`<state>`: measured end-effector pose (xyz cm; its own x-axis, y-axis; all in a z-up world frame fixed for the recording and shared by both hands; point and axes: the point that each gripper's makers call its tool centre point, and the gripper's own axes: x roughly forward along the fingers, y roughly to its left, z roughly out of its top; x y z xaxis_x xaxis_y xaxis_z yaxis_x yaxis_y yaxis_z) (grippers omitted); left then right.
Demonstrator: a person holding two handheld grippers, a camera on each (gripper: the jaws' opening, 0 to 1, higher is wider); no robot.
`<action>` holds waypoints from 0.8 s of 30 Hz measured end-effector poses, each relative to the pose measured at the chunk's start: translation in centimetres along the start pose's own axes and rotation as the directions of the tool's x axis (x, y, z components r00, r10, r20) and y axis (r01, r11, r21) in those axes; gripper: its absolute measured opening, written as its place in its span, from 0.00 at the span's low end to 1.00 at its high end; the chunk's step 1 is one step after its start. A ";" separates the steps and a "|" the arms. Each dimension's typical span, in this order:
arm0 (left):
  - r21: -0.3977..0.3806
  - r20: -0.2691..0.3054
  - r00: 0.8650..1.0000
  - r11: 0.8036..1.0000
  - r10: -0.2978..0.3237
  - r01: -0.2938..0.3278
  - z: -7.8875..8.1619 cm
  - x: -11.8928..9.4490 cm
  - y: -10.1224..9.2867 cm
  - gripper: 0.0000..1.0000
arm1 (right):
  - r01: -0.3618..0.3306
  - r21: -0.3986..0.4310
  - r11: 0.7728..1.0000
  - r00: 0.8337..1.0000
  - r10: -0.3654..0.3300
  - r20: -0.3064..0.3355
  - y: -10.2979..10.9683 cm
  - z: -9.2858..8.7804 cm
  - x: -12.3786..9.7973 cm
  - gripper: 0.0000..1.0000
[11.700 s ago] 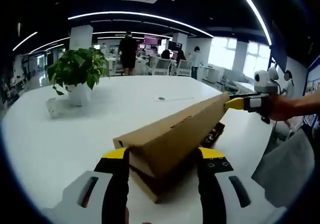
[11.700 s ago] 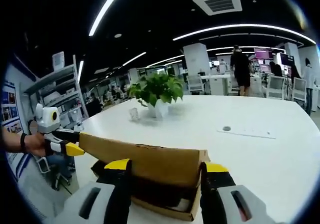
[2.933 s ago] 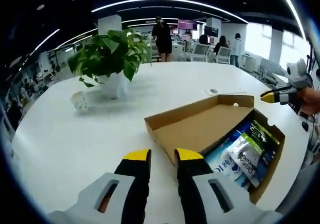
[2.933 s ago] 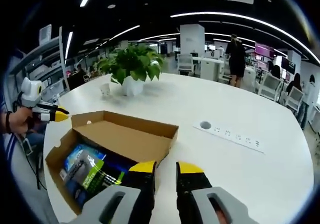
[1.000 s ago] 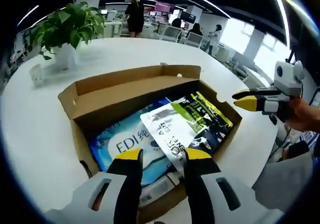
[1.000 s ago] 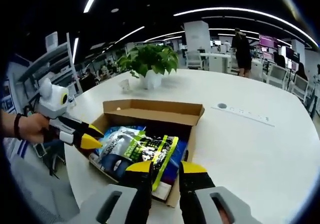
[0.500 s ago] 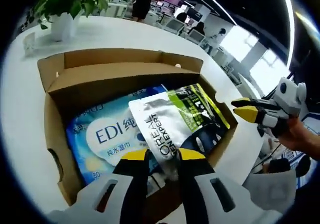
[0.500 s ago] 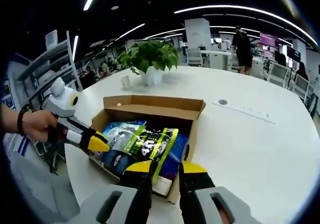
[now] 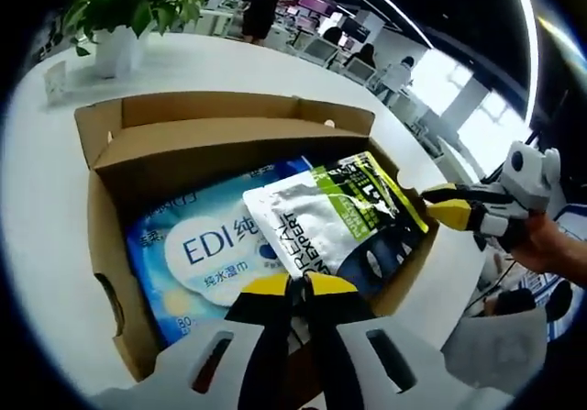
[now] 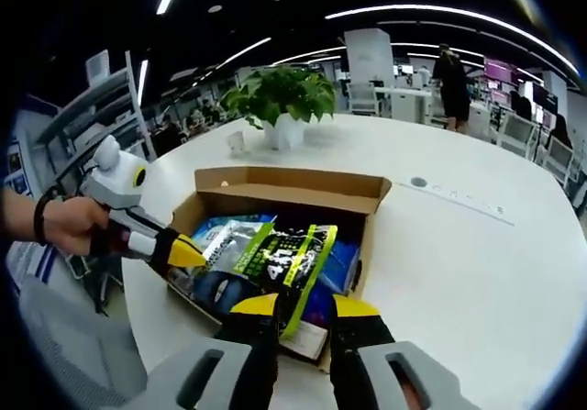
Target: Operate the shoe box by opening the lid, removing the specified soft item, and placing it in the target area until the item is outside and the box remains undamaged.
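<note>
The left gripper (image 9: 296, 286), nearly closed, seems to pinch the near end of the silver-and-green soft pouch (image 9: 341, 216), which stretches away rightward inside the open cardboard shoe box (image 9: 220, 138); the right gripper (image 10: 298, 307) is partly open, empty.

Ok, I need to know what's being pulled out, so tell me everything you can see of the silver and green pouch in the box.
The pouch is a soft, glossy foil pack, silver at one end and green and black at the other, with dark print. It lies tilted on a blue and white pack inside the open cardboard box. The left claw is shut on its silver end; the right claw is at its other end.

open shoe box (image 10: 293, 190), pouch (image 10: 280, 254), left claw (image 10: 188, 254)
</note>
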<state>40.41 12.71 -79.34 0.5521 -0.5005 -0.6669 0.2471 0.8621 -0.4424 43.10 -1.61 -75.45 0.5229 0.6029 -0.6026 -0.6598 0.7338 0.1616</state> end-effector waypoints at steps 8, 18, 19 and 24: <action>-0.008 0.005 1.000 1.000 -0.004 0.005 0.0 0.0 0.1 0.03 | -0.021 0.000 1.000 0.999 0.021 -0.033 0.5 -0.4 1.2 0.17; -0.029 0.012 1.000 0.999 -0.015 0.015 0.0 -0.1 0.2 0.02 | -0.044 0.012 0.999 0.997 0.045 -0.065 1.0 -0.3 2.7 0.16; -0.035 0.014 1.000 0.999 -0.016 0.016 0.1 -0.1 0.3 0.02 | -0.045 0.012 0.999 0.997 0.046 -0.065 0.9 -0.3 2.7 0.16; -0.076 0.015 0.999 0.996 -0.038 0.039 0.1 -0.1 0.3 0.01 | -0.051 0.039 0.998 0.996 0.053 -0.066 0.6 -0.1 3.0 0.13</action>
<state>40.54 12.99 -79.30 0.5542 -0.5319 -0.6402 0.2076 0.8332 -0.5125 44.24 0.65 -77.22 0.4506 0.6191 -0.6432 -0.6641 0.7140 0.2219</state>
